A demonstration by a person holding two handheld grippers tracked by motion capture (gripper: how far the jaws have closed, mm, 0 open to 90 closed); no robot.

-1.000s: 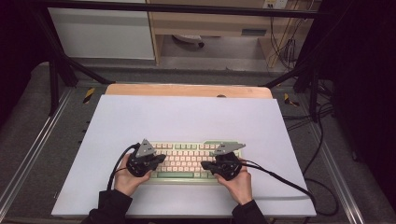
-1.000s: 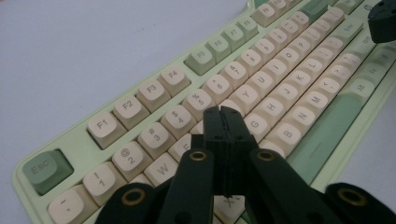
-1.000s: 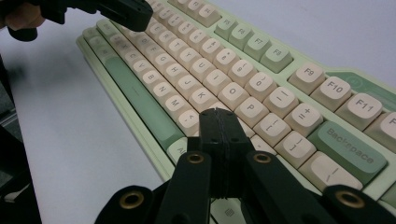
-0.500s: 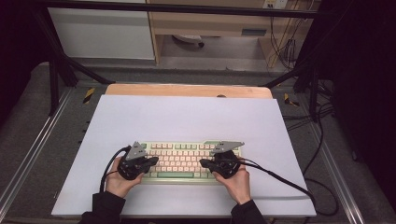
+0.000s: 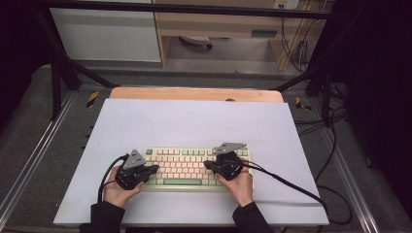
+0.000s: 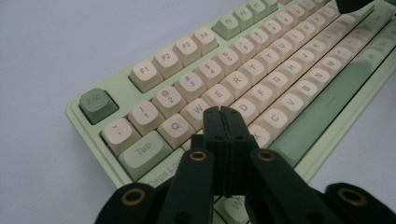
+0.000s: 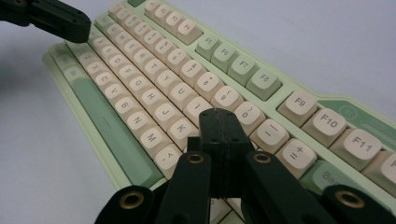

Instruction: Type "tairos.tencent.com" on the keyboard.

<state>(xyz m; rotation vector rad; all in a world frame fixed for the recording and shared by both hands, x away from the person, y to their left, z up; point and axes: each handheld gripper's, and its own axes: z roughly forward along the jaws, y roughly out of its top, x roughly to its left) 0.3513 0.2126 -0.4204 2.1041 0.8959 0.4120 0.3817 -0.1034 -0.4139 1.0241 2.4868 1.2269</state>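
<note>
Near the front edge of the table [image 5: 194,126], roughly centred, lies a pale green mechanical keyboard [image 5: 194,167] with cream keycaps, its long side parallel to that edge. Both grippers are held low over it with their jaws pressed fully together and holding nothing, likely so each closed tip can act as a single finger for pressing keys. From above, the left gripper [image 5: 151,169] sits over the keyboard's left end and the right gripper [image 5: 208,165] right of its middle. Legends emerge close up: the left gripper [image 6: 223,112] points near W and E, while the right gripper [image 7: 218,114] hovers by K and O.
</note>
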